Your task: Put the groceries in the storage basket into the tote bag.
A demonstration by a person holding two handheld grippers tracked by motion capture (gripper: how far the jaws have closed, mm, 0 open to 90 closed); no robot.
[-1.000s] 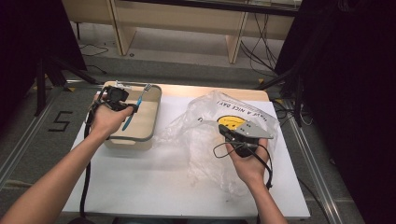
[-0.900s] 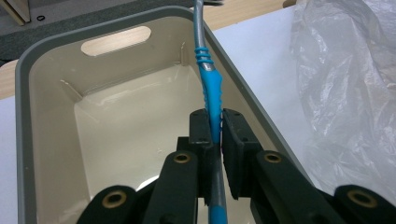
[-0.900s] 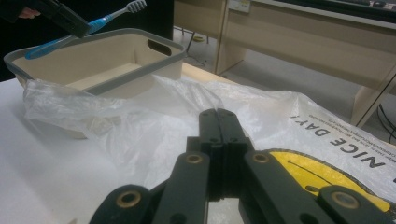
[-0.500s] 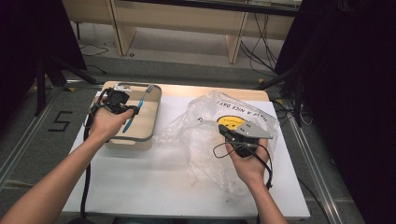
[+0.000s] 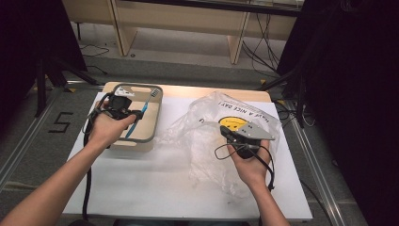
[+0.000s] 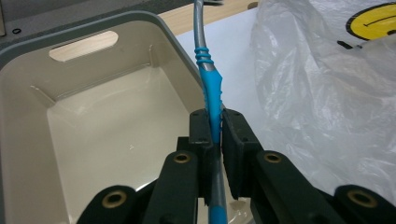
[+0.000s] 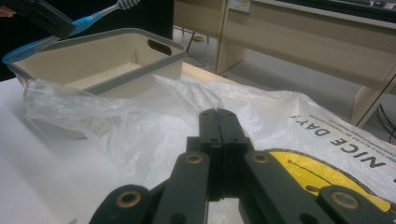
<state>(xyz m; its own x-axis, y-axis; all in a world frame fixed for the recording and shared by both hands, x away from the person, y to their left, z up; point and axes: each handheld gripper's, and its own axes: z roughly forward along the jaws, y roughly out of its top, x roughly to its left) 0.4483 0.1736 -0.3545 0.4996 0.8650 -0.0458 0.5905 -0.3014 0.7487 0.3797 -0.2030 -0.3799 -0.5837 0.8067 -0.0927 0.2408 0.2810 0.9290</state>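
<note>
My left gripper (image 5: 136, 114) (image 6: 214, 126) is shut on the handle of a blue and grey toothbrush (image 5: 139, 117) (image 6: 211, 88). It holds the brush above the right side of a beige bin with a grey rim (image 5: 157, 113) (image 6: 93, 28), bristle end pointing away. The bin looks empty inside. My right gripper (image 5: 223, 129) (image 7: 218, 121) is shut with nothing seen between its jaws, low over a crumpled clear plastic bag (image 5: 207, 136) (image 7: 140, 121) printed with a yellow smiley. In the right gripper view the toothbrush (image 7: 91, 18) and bin (image 7: 121, 77) show at upper left.
The white table top (image 5: 141, 188) has bare room in front of the bin and bag. The bag (image 6: 317, 93) lies just right of the bin. Wooden furniture legs (image 5: 237, 44) and cables stand on the floor beyond the table's far edge.
</note>
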